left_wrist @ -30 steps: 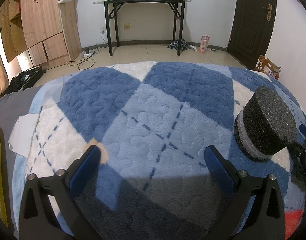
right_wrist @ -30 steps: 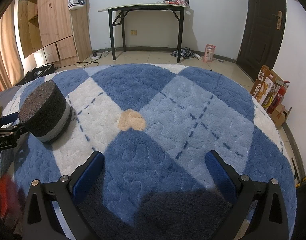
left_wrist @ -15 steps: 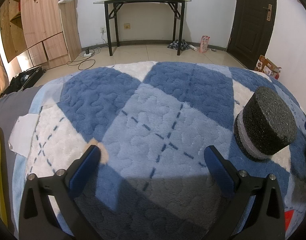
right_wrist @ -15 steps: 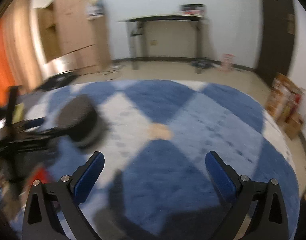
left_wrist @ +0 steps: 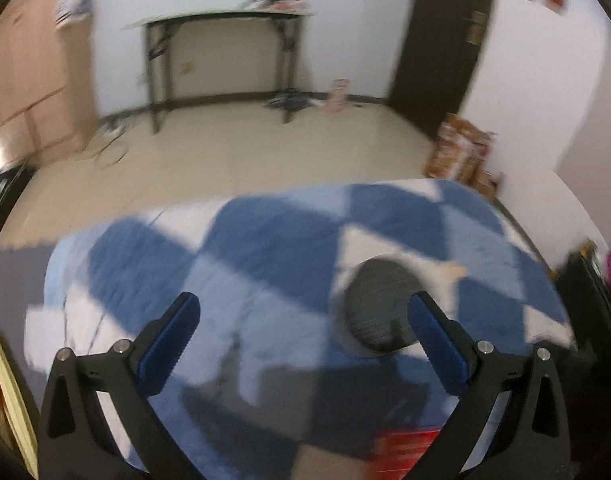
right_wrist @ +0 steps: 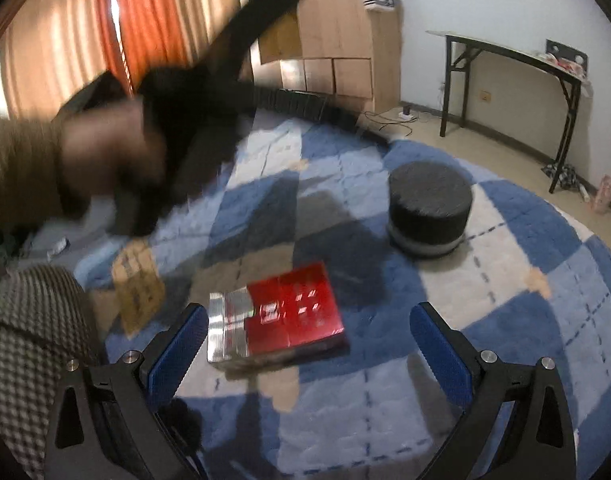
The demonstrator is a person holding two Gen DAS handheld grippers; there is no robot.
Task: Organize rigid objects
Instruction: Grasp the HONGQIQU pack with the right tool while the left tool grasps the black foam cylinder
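While both views are motion-blurred, the layout reads: one dark foam cylinder (right_wrist: 429, 210) with a pale grey band at its base stands upright on the blue-and-white checked rug (right_wrist: 525, 280), toward its far side. One flat red-and-silver box (right_wrist: 277, 320) lies on the rug near its near edge, closed, contents hidden. One tan card (right_wrist: 137, 290) lies left of the box. Right gripper (right_wrist: 309, 344) is spread wide, holding nothing, hovering over the box. Left gripper (left_wrist: 303, 338) is likewise wide apart and empty, the cylinder (left_wrist: 379, 306) just beside its right finger. A person's hand (right_wrist: 109, 158) grips the left tool.
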